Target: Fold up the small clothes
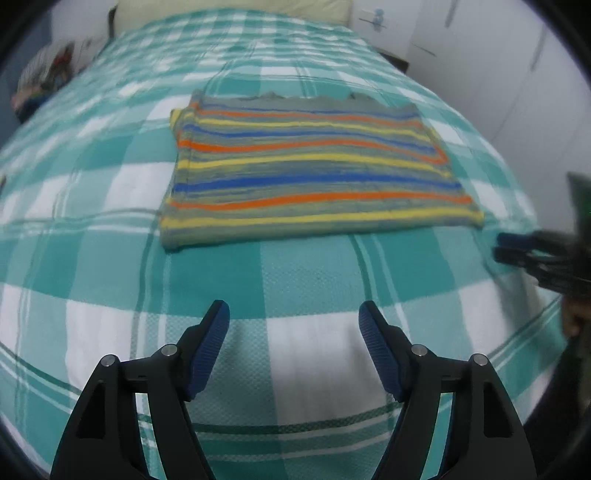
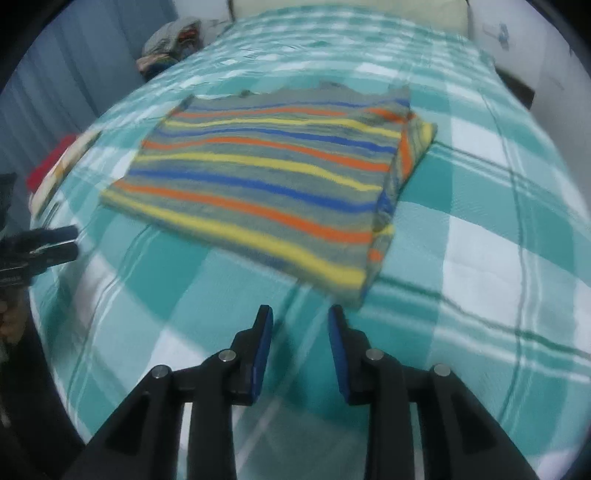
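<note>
A small striped garment, grey with orange, yellow and blue bands, lies folded flat on the teal and white checked bed cover. It also shows in the right wrist view. My left gripper is open and empty, above the cover a little short of the garment's near edge. My right gripper is open and empty, just short of the garment's near right corner. Each gripper shows at the edge of the other's view, the right one and the left one.
A pillow lies at the head of the bed. A pile of clothes sits off the far left side. A red and pale stack lies at the bed's left edge. White walls stand to the right.
</note>
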